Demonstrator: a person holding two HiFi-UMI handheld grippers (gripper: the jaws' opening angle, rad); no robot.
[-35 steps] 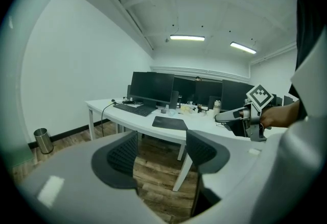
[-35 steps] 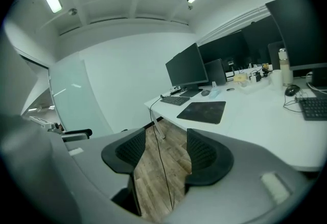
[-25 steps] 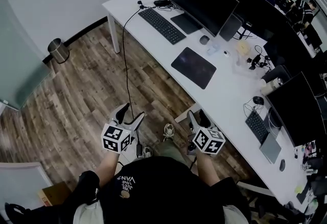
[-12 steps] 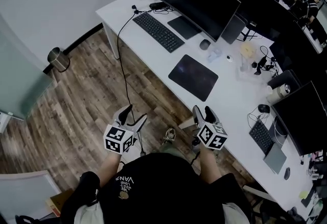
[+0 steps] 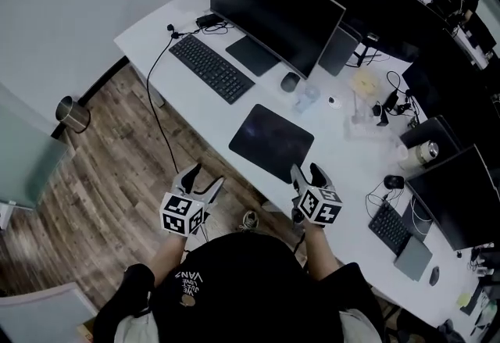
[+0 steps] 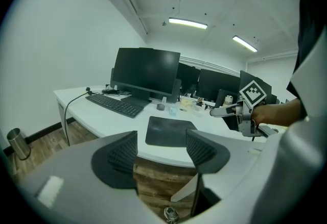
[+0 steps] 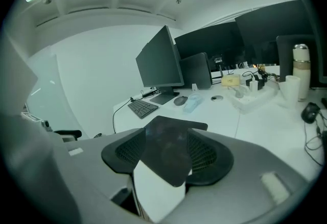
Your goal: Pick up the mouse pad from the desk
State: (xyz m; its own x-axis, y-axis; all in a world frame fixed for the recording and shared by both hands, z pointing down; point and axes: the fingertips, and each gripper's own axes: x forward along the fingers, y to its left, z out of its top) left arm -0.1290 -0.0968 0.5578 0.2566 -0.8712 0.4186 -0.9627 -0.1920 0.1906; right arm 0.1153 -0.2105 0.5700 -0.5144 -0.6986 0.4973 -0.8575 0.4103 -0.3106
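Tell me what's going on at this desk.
A person holds a two-jaw gripper in each hand, facing a white desk. The left gripper and the right gripper are both open and empty, held near the desk's front edge. The dark mouse pad lies flat on the desk ahead of the right gripper, not yet touched.

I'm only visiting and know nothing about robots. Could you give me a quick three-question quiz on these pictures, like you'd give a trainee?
1. True or false: the mouse pad lies flat on the desk, with neither gripper closed on it.
2. What sits just beyond the mouse pad, below the monitor? A. a trash can B. a mouse C. a shoe
3. Fill in: the jaws of the left gripper and the right gripper both stand ____.
Key: 1 true; 2 B; 3 apart.
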